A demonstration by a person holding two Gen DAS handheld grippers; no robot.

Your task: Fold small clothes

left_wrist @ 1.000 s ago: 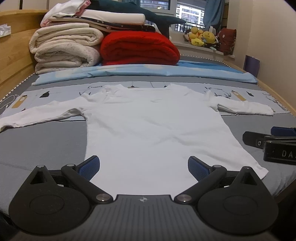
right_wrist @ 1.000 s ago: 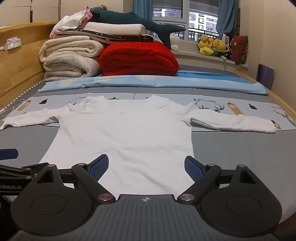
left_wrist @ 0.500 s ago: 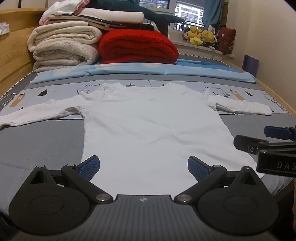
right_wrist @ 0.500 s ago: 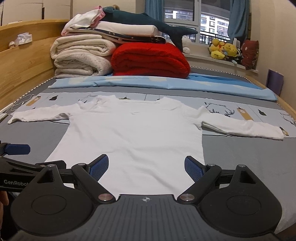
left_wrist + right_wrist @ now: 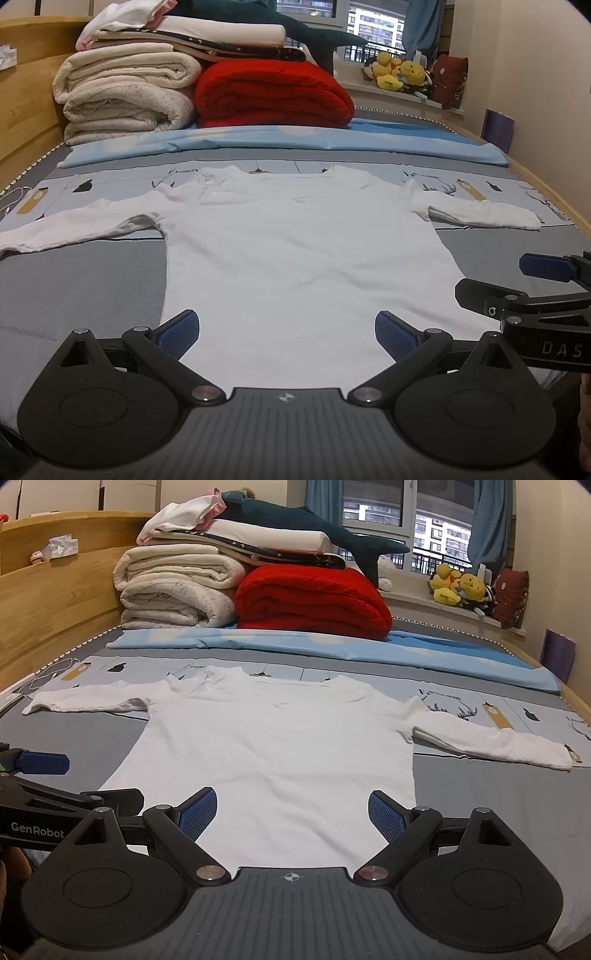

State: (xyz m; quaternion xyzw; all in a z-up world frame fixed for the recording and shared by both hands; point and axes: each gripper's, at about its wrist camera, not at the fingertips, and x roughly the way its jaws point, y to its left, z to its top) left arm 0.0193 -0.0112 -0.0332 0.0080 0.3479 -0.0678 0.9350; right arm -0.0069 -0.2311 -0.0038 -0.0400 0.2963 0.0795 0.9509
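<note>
Left wrist view showed the white long-sleeved shirt (image 5: 295, 258) spread flat on the grey bed (image 5: 81, 280), hem nearest the camera, collar toward the far end, both sleeves stretched out sideways. The left tongs (image 5: 287, 330) hung just above the shirt's hem with their blue pads wide apart and nothing between them. To the right of the shirt, near its lower corner, the right tongs (image 5: 532, 280) entered from the side, also empty. In the right wrist view the right tongs (image 5: 291, 810) stood equally wide open over the hem, gripping nothing, and the left tongs (image 5: 44, 775) showed at the left of the shirt. Beyond the shirt's collar lay a light blue sheet (image 5: 332, 646) across the bed, and past that a folded red blanket (image 5: 314, 602) beside a stack of cream blankets (image 5: 177, 590), with more folded bedding and a dark plush shark (image 5: 314, 531) piled on top. A wooden headboard (image 5: 55, 602) ran along the left of the shirt, carrying a tissue packet (image 5: 61, 546). Yellow plush toys (image 5: 458, 587) sat on the window sill far beyond the shirt's right sleeve. Nothing lay on the shirt itself or between it and either pair of tongs.
</note>
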